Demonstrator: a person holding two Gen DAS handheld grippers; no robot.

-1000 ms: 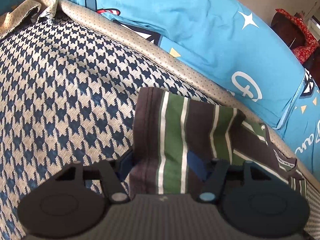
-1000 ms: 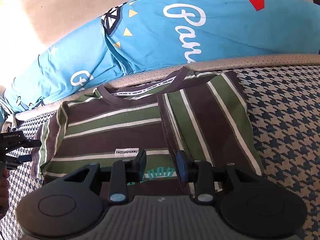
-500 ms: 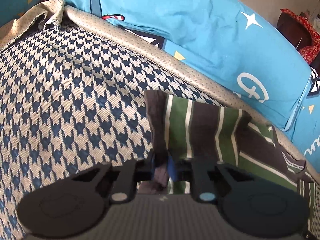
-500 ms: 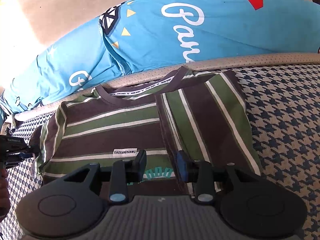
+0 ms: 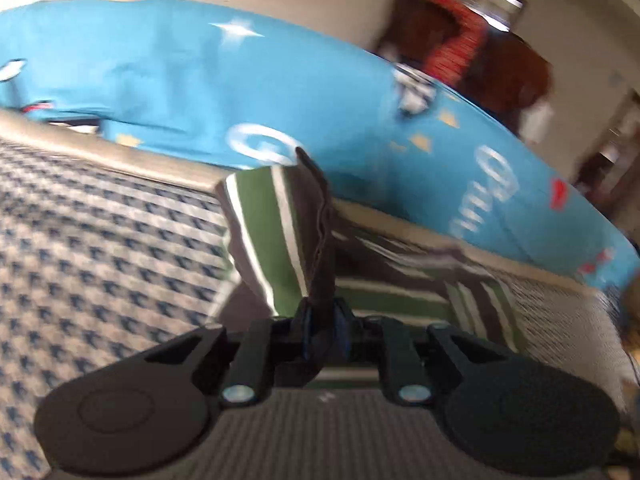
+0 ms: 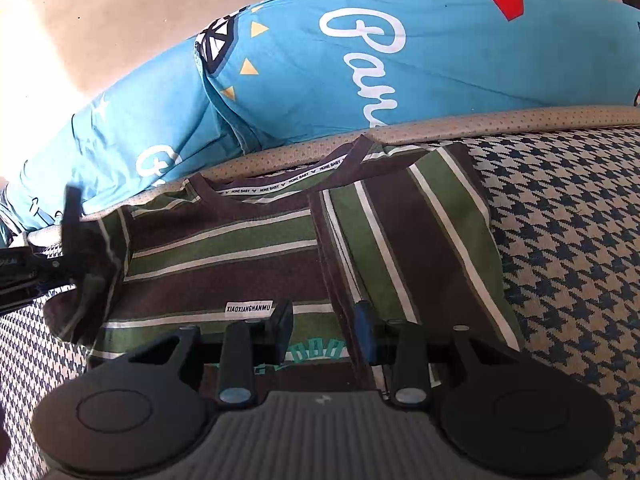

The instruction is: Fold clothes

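A brown, green and white striped T-shirt (image 6: 224, 256) lies on the houndstooth sofa seat, its right sleeve side folded over the body (image 6: 404, 240). My left gripper (image 5: 322, 328) is shut on the shirt's left sleeve (image 5: 276, 236) and holds it lifted off the seat; the left wrist view is blurred. In the right wrist view the left gripper (image 6: 76, 256) shows at the shirt's left edge with the raised sleeve. My right gripper (image 6: 326, 326) is open and empty, low over the shirt's lower middle.
A blue printed cushion (image 6: 360, 64) runs along the back of the seat behind the shirt. Houndstooth seat fabric (image 6: 568, 248) extends right of the shirt and also left of it (image 5: 100, 248). A dark chair with red cloth (image 5: 460, 48) stands behind.
My left gripper closed on the left sleeve and has lifted it, swinging right. The right gripper has stayed still and open.
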